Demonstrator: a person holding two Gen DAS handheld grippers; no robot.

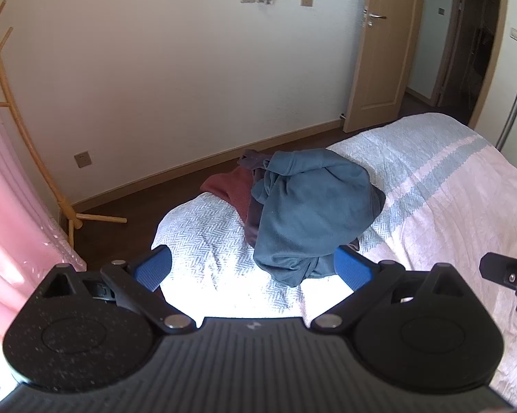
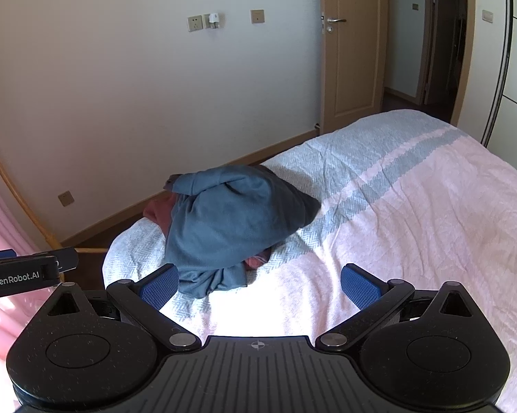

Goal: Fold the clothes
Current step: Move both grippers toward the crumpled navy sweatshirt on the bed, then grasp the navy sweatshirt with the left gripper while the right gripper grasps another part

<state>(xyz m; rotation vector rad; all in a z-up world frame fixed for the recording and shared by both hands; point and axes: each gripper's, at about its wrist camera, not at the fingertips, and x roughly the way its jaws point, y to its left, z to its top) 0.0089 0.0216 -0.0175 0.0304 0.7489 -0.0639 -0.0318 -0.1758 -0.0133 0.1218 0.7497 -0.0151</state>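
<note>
Both grippers are hovering above the bed, jaws spread wide and gripping nothing.

In the left wrist view, the left gripper [image 1: 253, 266] is sitting at the bottom of the frame, its blue pads standing far apart, while the blue garment [image 1: 310, 206] is lying crumpled in the centre on the bed [image 1: 447, 199], covering a reddish garment [image 1: 234, 187] and what is possibly a darker piece beneath it. In the right wrist view, the right gripper [image 2: 260, 285] is likewise holding its jaws fully apart at the bottom, with the pile lying at centre left, just beyond its left pad. The coat rack [image 1: 20, 117] is standing at the left edge, and the door [image 1: 379, 44] is hanging open at upper right.
</note>
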